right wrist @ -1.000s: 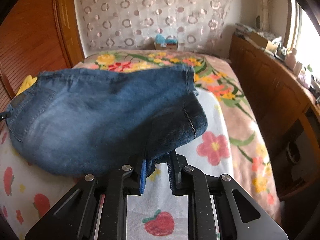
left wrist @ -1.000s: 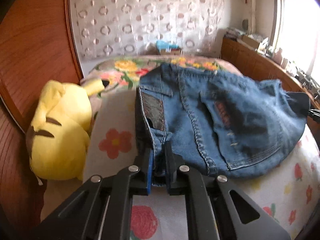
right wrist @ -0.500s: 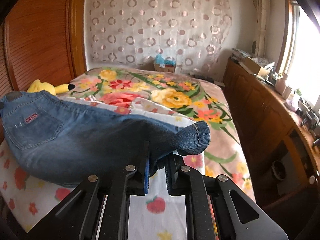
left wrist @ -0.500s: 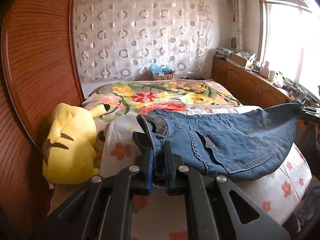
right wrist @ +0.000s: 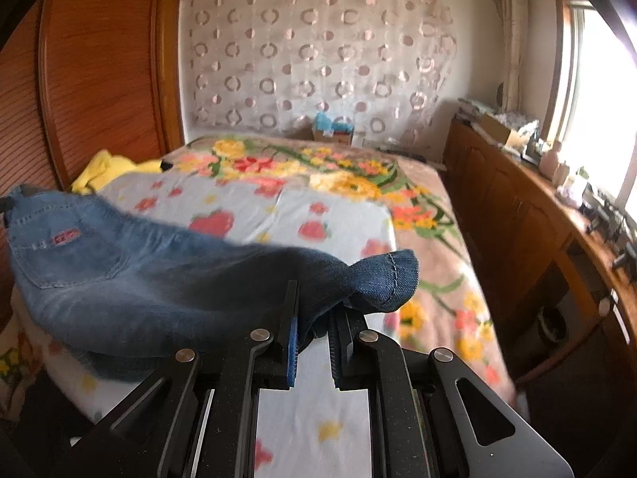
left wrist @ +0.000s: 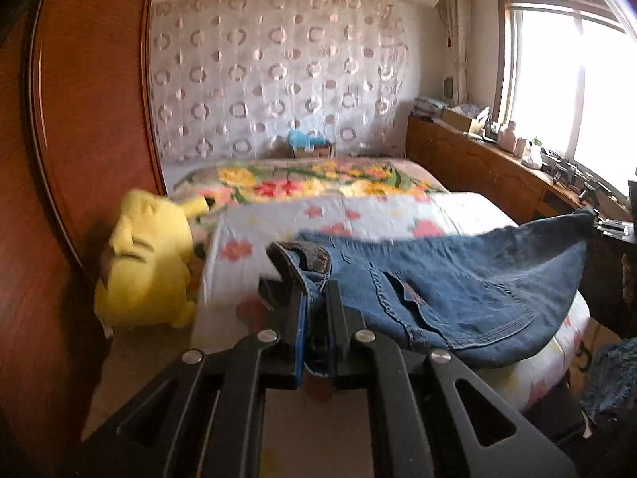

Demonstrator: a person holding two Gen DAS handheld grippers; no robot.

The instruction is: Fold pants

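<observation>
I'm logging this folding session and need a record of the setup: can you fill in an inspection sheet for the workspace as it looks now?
Surface: bed with floral and strawberry-print covers.
Job's things: blue jeans held up, stretched between both grippers, sagging in the middle; waistband on the left side, hem on the right.
Clutter: yellow plush toy beside the bed by the wooden panel.
Grippers: left hand-held gripper shut on the jeans at the waistband; right hand-held gripper shut on the jeans near the hem.
Cables: nothing seen.
Surroundings: patterned curtain, wooden cabinet with small items under a bright window.
</observation>
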